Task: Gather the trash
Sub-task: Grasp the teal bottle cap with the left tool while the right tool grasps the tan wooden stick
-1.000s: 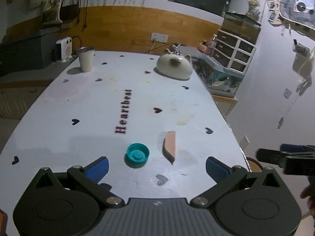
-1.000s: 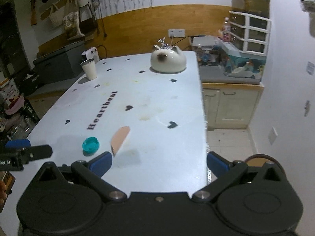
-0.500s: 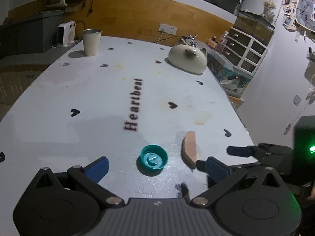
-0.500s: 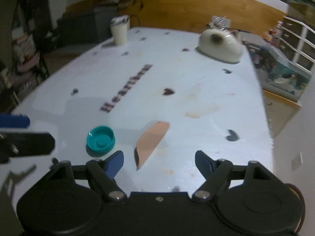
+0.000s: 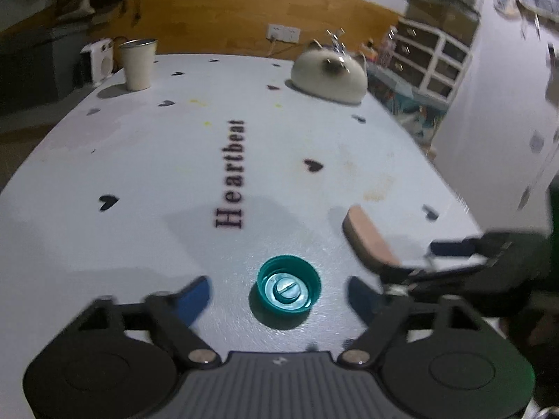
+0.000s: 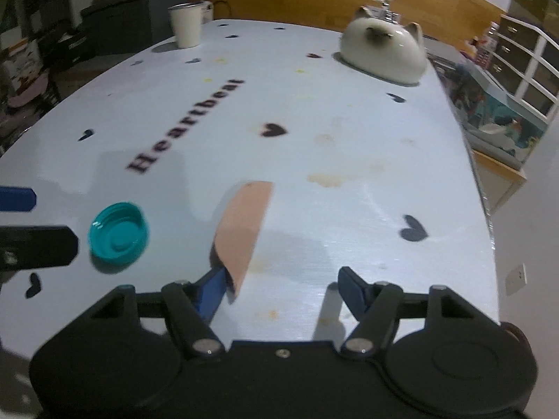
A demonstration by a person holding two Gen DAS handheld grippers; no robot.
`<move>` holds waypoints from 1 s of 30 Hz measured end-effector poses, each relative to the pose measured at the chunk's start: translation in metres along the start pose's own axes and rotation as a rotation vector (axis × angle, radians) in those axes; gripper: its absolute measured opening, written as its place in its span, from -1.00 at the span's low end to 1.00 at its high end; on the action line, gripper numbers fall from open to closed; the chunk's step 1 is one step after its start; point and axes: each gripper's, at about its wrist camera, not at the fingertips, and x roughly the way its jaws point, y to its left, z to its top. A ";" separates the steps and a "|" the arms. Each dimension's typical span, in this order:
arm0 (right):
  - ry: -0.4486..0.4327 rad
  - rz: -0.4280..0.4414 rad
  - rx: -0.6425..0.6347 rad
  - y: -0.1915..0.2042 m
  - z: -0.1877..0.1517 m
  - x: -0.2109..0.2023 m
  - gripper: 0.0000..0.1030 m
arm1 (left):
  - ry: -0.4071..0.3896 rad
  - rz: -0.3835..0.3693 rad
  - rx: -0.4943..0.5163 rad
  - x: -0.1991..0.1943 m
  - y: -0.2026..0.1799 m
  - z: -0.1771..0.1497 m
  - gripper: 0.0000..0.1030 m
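Note:
A teal bottle cap [image 5: 289, 288] lies open side up on the white table [image 5: 139, 181], between the open jaws of my left gripper [image 5: 279, 296]. A curled pink scrap [image 5: 367, 241] lies to its right. In the right wrist view the pink scrap [image 6: 242, 230] stands on edge just inside the left finger of my open right gripper [image 6: 283, 286], its near end at the finger's tip. The cap [image 6: 118, 234] lies left of it, next to the left gripper's fingertips [image 6: 38, 244]. The right gripper also shows in the left wrist view [image 5: 436, 262], at the scrap's near end.
A white cup [image 5: 137, 64] stands at the table's far left. A cat-shaped ceramic pot [image 5: 330, 75] stands at the far right. The table's right edge [image 6: 484, 192] drops to cabinets and a floor. A heater [image 5: 101, 59] sits behind the cup.
Both grippers have moved forward and down towards the table. The cap now lies between the left jaws, and the right gripper's left finger has reached the pink scrap.

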 end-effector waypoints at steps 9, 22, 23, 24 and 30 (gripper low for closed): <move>-0.028 0.100 0.042 -0.016 0.008 -0.007 0.25 | -0.001 0.023 0.143 0.029 -0.020 -0.010 -0.03; 0.007 0.090 0.011 0.010 0.030 0.023 -0.10 | 0.008 0.027 0.095 0.017 -0.011 -0.021 -0.03; 0.002 0.083 0.000 0.013 0.031 0.024 -0.12 | 0.010 0.027 0.083 0.016 -0.009 -0.022 -0.03; -0.005 0.080 -0.010 0.015 0.032 0.025 -0.22 | 0.016 0.028 0.067 0.015 -0.007 -0.022 -0.03; -0.001 0.089 -0.029 0.022 0.031 0.021 -0.49 | 0.045 0.047 -0.008 0.012 0.002 -0.020 -0.04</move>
